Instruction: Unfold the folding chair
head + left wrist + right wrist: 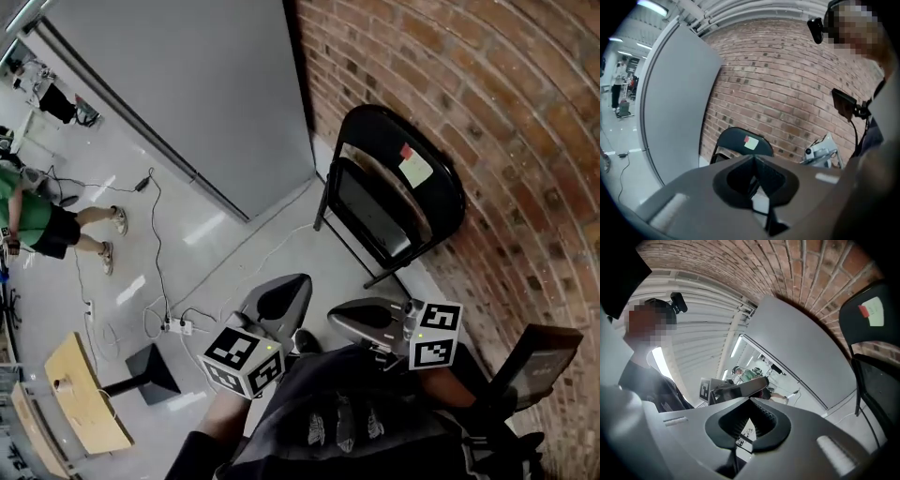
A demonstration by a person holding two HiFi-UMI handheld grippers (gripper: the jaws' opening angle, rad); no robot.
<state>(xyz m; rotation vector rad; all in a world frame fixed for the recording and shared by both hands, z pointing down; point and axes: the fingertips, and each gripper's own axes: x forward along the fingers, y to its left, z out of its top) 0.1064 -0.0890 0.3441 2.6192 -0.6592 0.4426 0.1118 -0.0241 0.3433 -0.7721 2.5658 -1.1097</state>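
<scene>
Left gripper [291, 292] and right gripper [352, 319] – both closed on nothing – hover short of the black folding chair [398, 197], seemingly folded, against the brick wall [487, 112].

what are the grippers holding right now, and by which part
Nothing. The left gripper and the right gripper are both shut and empty; the folding chair stands folded against the brick wall, apart from both.

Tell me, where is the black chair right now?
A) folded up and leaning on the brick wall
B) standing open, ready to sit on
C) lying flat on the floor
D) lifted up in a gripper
A: the folding chair is closed flat and stands on its legs, tilted back against the brick wall.
</scene>
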